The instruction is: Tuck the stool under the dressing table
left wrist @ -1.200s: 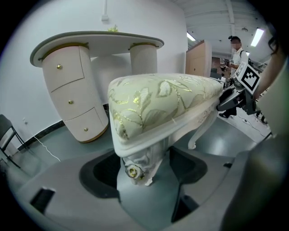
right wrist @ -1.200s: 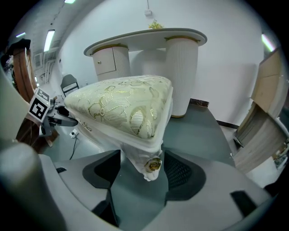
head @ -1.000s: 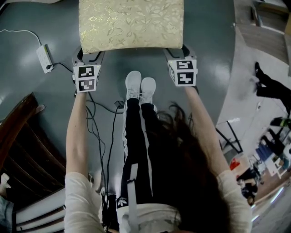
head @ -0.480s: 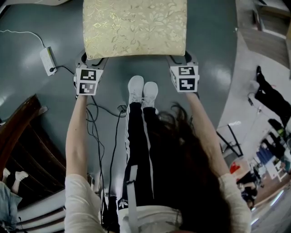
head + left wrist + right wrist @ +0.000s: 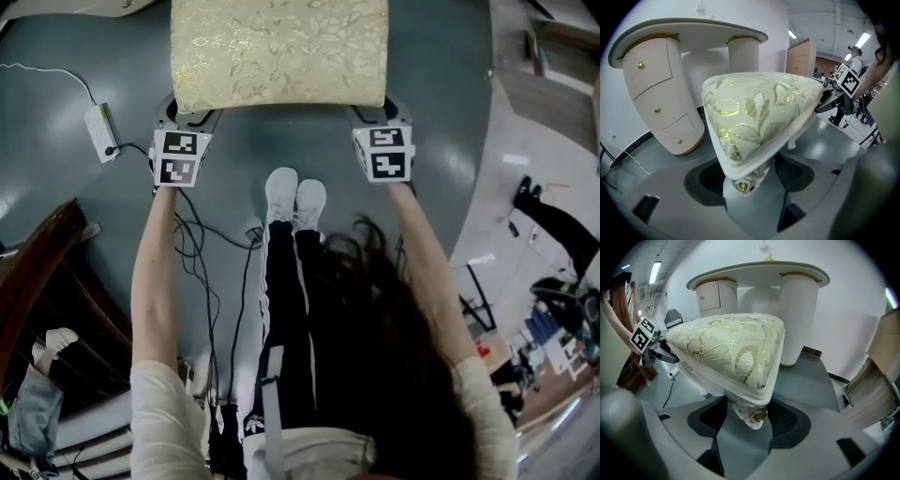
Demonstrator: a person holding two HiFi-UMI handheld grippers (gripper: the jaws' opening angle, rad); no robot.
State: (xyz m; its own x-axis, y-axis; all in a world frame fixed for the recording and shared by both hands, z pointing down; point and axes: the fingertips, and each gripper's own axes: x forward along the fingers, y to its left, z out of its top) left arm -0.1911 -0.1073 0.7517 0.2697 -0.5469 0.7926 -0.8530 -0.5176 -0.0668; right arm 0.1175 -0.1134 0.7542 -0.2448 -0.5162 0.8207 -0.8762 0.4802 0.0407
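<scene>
1. Setting: a grey-green floor (image 5: 84,56) runs up to a white wall. The dressing table (image 5: 759,270) stands against that wall on two pedestals, one with drawers (image 5: 661,98) and one ribbed (image 5: 799,319).
2. Stool position: the stool (image 5: 278,52) stands directly in front of the person, short of the dressing table. The gap between the pedestals lies beyond its far edge. Whether its legs touch the floor cannot be determined.
3. Risk, grip loss: each gripper holds only one corner post. An uneven push can probably work a post out from between the jaws.
4. Risk, skew: if one side leads, the stool is likely to turn and strike a pedestal instead of entering the gap.
5. Risk, floor clutter: a power strip (image 5: 101,127) lies to the left of the stool, and cables (image 5: 202,234) trail beside the person's shoes (image 5: 292,192). A stool leg or a foot may snag on them.
6. Left gripper (image 5: 190,116): it sits at the near left corner, under the cushion edge. Its jaws are set fairly wide and closed on the post with the gold stud.
7. Right gripper (image 5: 372,114): it sits at the near right corner. Its jaws are likewise wide and clamped on that post.
</scene>
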